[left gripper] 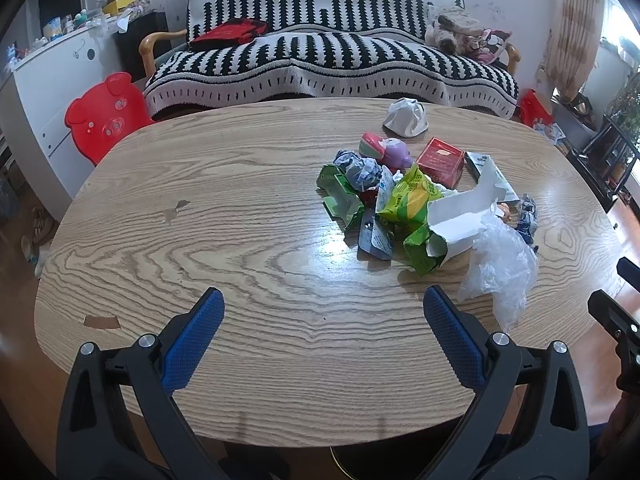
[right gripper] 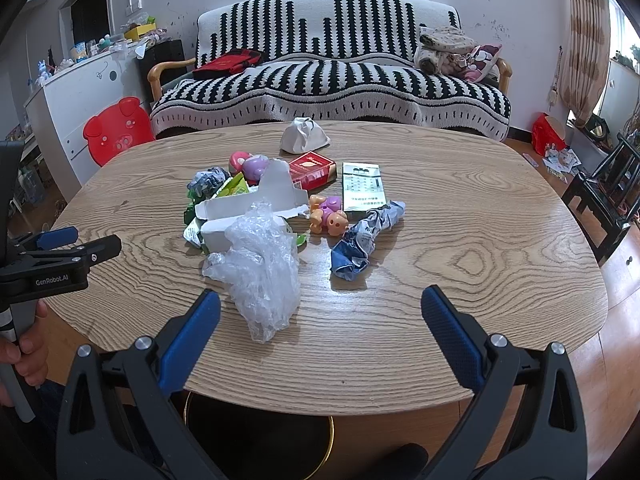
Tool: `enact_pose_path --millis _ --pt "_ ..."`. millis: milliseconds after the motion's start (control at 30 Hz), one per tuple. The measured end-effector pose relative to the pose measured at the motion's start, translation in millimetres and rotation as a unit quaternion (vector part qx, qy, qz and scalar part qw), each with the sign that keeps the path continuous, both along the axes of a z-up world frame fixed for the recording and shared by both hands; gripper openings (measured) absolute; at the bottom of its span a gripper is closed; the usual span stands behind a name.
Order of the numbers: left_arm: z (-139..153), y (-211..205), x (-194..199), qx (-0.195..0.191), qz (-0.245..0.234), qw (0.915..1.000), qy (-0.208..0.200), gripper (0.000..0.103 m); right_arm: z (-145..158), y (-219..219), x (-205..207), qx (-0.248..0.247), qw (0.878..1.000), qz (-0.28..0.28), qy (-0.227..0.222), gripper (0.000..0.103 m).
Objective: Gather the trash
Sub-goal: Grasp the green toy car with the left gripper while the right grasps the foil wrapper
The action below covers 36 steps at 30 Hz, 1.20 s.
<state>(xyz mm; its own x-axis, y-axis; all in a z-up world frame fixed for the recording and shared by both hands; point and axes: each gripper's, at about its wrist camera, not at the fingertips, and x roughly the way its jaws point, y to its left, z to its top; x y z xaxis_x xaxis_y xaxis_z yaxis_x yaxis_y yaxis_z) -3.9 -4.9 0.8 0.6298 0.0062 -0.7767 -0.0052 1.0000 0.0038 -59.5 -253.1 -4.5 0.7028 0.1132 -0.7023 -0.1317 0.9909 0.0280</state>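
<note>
Both pairs of fingers, left gripper [left gripper: 323, 308] and right gripper [right gripper: 320, 306], gape empty; nothing looks collected, with the plastic wrap [right gripper: 260, 268] and wrappers littering the table [right gripper: 460, 240].

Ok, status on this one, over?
Left gripper open, right gripper open, both empty. Trash pile untouched on table. Toys mixed in.

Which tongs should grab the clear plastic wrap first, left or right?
Right. The clear plastic wrap lies just ahead of the open right tongs; from the left tongs it sits off to the side.
</note>
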Motion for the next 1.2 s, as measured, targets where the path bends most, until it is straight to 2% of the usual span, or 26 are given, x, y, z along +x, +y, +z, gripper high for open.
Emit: enact_pose_path --millis 233,367,500,633,800,900,1000,1100,1200 --pt "-3.1 0.0 2.3 0.000 0.002 1.0000 0.003 0.097 -0.7 1.6 0.6 -0.002 1.000 0.000 0.002 0.097" --pt "-8.3 1.0 19.8 0.002 0.012 0.9999 0.011 0.097 -4.4 -0.8 9.7 -0.005 1.000 -0.008 0.002 0.097" --pt "-16.4 3.4 53.2 0.002 0.025 0.9996 0.009 0.097 -4.8 -13.4 37.4 0.007 1.000 -0.024 0.005 0.097" --pt "-31.1 3.6 84.2 0.022 0.027 0.9994 0.005 0.097 -12.2 -30.4 73.3 0.023 0.998 -0.046 0.023 0.097" --pt "-45.3 -2.0 114.2 0.006 0.016 0.9998 0.014 0.097 -33.1 -57.2 108.6 0.075 0.992 -0.080 0.067 0.097" --pt "-51.2 -9.3 126.9 0.017 0.003 0.9997 0.014 0.097 -40.8 -60.1 124.2 0.066 0.991 -0.085 0.074 0.097" --pt "-60.9 -4.3 140.4 -0.005 0.009 0.9993 0.036 0.097 -49.2 -60.7 135.2 0.052 0.991 -0.091 0.079 0.097" --pt "-66.6 4.8 146.8 -0.028 0.018 0.9984 0.046 0.097 -61.5 -57.5 144.3 0.061 0.989 -0.085 0.100 0.097" --pt "-69.2 7.1 146.2 -0.029 0.007 0.9985 0.045 0.096 -70.8 -49.2 148.8 0.048 0.989 -0.074 0.114 0.093"
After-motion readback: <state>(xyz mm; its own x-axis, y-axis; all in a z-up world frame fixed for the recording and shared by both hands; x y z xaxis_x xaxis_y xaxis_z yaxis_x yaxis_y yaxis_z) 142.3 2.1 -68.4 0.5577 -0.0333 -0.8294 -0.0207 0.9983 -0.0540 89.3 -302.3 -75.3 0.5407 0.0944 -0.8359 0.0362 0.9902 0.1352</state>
